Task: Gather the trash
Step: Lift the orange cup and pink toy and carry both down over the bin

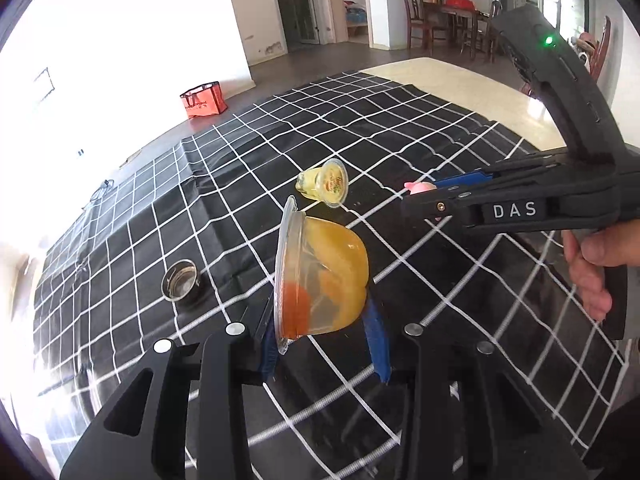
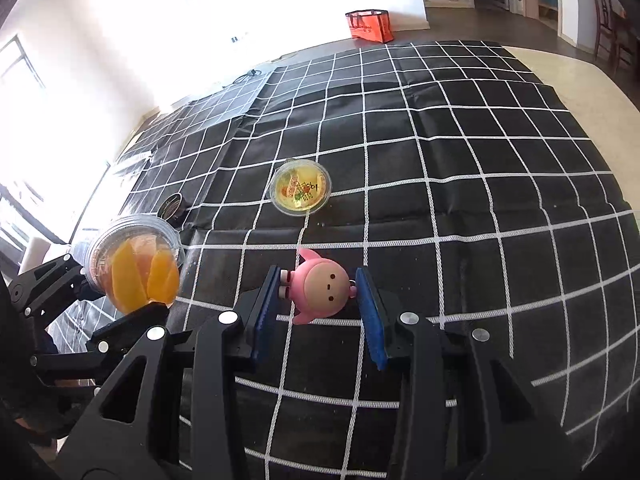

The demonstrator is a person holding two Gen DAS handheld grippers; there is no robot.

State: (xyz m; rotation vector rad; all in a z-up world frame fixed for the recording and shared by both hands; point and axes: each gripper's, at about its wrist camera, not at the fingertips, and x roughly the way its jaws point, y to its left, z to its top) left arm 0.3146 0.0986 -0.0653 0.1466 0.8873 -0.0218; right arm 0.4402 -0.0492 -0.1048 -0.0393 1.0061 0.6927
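On the black cloth (image 2: 460, 152) with its white woven grid, you have a small jelly cup (image 2: 301, 188) lying on its side just beyond the pink toy, its printed foil lid facing your right gripper, its axis running near to far. A round metal cap (image 1: 181, 281) sits to the far left, partly hidden in the right view behind the cup you hold. An orange bag (image 2: 370, 25) stands on the floor past the cloth's far edge.

Your left gripper (image 1: 326, 344) is clamped on a clear plastic fruit cup (image 1: 320, 276), lifted off the cloth and tipped on its side; rim and lid point left, rounded base right, yellow-orange slices inside.

Your right gripper (image 2: 318, 312) stands wide, its blue ribbed pads (image 2: 370, 316) either side of the pink figurine (image 2: 322, 290). This is smooth, round-headed, lying on the cloth. Whether the pads touch it, you cannot tell from these views.
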